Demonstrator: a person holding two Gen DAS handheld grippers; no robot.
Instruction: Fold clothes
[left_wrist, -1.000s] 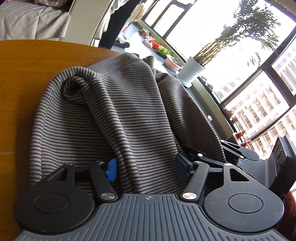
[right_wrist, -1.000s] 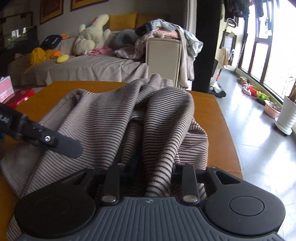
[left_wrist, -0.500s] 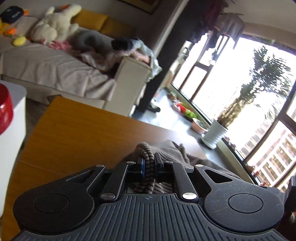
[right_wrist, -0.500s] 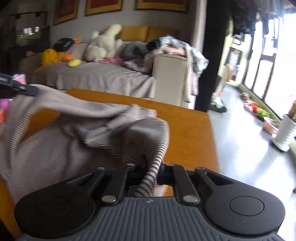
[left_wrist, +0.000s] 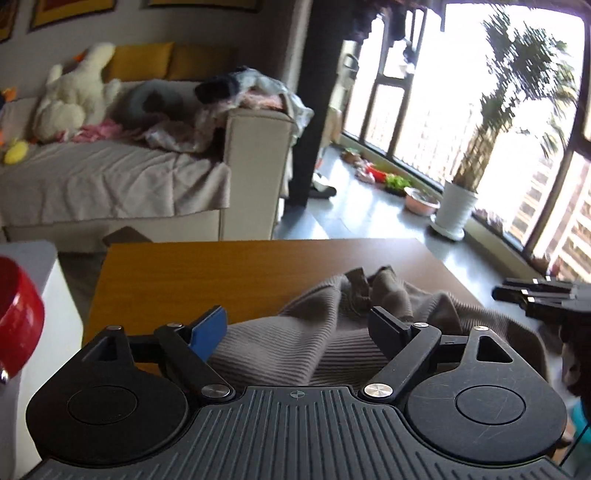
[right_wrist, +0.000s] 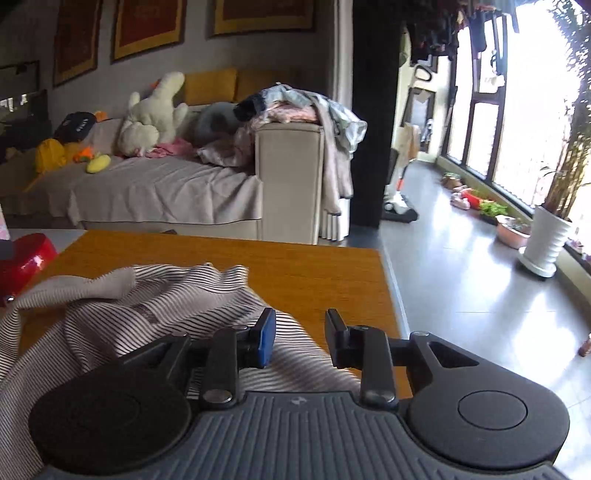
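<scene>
We have the striped garment (left_wrist: 332, 339) lying in a loose, rumpled heap on the wooden table (left_wrist: 221, 273), bunched toward the table's window-side edge and our near edge, with the far half of the table bare. Our left gripper (left_wrist: 299, 328) hangs just above the heap with its jaws wide apart and nothing between them; our right gripper (right_wrist: 300, 338) is likewise spread, parted less widely, empty over the garment's edge near the table's window-side border. In our judgement the main risk is the cloth's position: part of it sits close to the table's edge on the window side, so a careless tug or a shallow pinch there could drag it off onto the floor. Because the heap is ridged and doubled over itself, we could also close on two layers at once and fold in a hidden crease, or catch only a ridge and have it slip free when lifted. A red object (right_wrist: 22, 258) stands beside the table's far-left corner and could be knocked by a wide sweep. We can read no brand, label or writing on the garment, the grippers or the table.
</scene>
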